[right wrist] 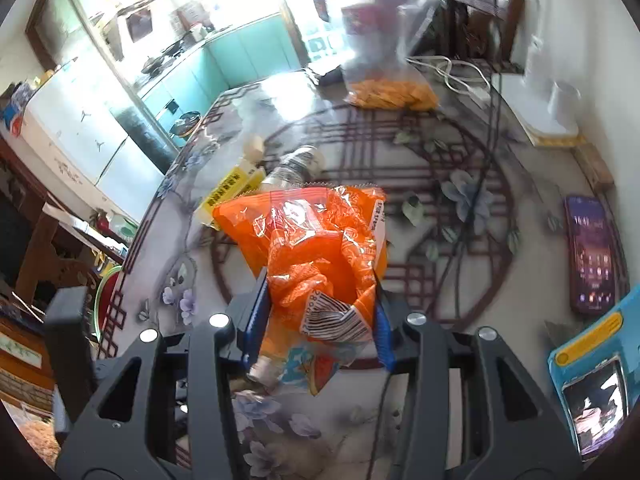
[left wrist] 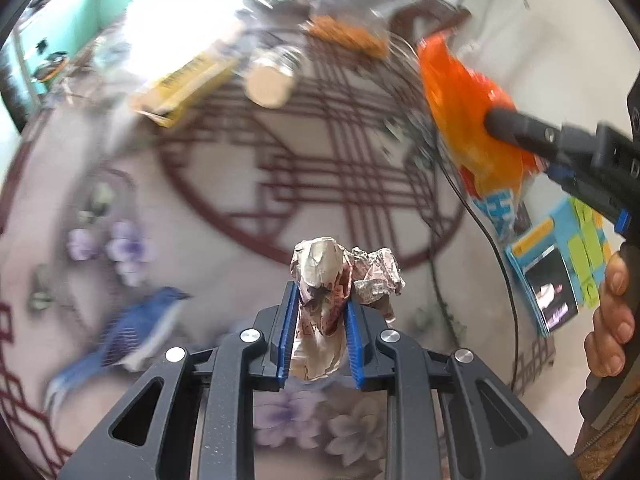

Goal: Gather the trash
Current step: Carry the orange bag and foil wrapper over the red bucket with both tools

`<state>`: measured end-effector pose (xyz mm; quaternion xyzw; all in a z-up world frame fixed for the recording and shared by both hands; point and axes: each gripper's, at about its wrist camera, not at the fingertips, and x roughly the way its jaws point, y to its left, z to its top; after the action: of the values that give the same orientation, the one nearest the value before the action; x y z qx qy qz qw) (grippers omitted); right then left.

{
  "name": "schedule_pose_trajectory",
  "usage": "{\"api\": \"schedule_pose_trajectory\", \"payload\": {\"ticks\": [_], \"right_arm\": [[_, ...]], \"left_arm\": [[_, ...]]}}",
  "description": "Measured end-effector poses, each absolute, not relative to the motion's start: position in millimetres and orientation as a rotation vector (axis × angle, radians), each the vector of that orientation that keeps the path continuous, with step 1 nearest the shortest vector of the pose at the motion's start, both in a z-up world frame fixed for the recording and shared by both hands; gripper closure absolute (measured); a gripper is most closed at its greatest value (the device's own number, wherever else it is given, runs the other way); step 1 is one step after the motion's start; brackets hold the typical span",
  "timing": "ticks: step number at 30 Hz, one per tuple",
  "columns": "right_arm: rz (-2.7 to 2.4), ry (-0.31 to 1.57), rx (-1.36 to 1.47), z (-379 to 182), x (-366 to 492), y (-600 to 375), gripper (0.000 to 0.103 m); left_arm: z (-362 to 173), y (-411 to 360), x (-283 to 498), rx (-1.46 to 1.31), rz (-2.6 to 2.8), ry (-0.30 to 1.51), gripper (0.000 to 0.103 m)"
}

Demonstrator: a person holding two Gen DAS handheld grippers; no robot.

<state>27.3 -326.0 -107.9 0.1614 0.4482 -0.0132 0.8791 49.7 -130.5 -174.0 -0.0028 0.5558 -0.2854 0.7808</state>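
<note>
My left gripper is shut on a crumpled ball of printed paper and holds it above the patterned table. My right gripper is shut on an orange plastic snack wrapper, also held above the table. In the left wrist view the right gripper and the orange wrapper show at the upper right. A yellow packet and a clear plastic bottle lie on the far part of the table; both also show in the right wrist view, the packet beside the bottle.
A bag of orange snacks stands at the far edge. A phone and a blue booklet lie at the right. A black cable runs across the table. A white appliance sits at the back right.
</note>
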Motion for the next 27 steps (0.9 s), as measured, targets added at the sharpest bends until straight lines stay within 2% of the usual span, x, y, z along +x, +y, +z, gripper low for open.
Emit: {"api": "schedule_pose_trajectory", "payload": {"ticks": [10, 27], "right_arm": [[0.022, 0.916, 0.247, -91, 36, -271, 0.059], [-0.029, 0.939, 0.191, -87, 37, -180, 0.059]], "left_arm": [[-156, -65, 54, -0.047, -0.511, 1.123, 0.082], [-157, 23, 64, -0.062, -0.551, 1.113, 0.082]]}}
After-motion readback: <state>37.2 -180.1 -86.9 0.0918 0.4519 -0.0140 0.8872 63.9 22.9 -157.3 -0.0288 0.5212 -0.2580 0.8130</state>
